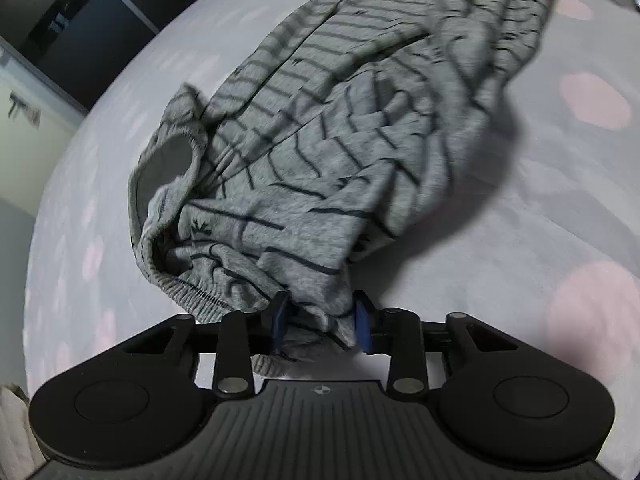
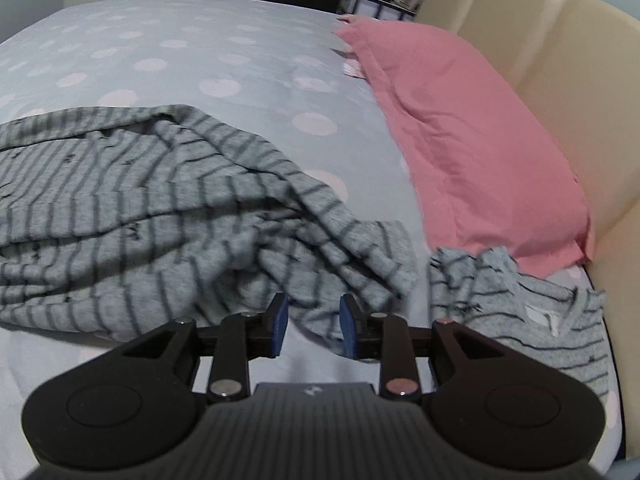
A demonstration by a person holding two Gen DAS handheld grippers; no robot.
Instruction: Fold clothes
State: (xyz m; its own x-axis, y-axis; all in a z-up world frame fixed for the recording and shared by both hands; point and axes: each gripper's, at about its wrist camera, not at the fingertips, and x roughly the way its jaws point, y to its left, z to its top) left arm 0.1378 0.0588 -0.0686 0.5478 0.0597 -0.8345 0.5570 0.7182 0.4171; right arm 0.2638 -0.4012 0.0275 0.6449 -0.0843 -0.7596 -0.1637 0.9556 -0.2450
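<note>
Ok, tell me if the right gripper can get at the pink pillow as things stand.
Probably not yet. The right gripper seems to have striped grey fabric between its fingers, and the pink pillow lies farther off to its right, by the headboard. Nothing blocks the way there.

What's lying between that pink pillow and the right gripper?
In the right wrist view, a second crumpled grey striped garment lies between the pink pillow and the right hand-held gripper.

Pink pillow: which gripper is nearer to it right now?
Right. The right gripper sits at the striped garment with the pink pillow just ahead to its right. The left gripper grips the garment's cuffed end; no pillow shows in its view.
</note>
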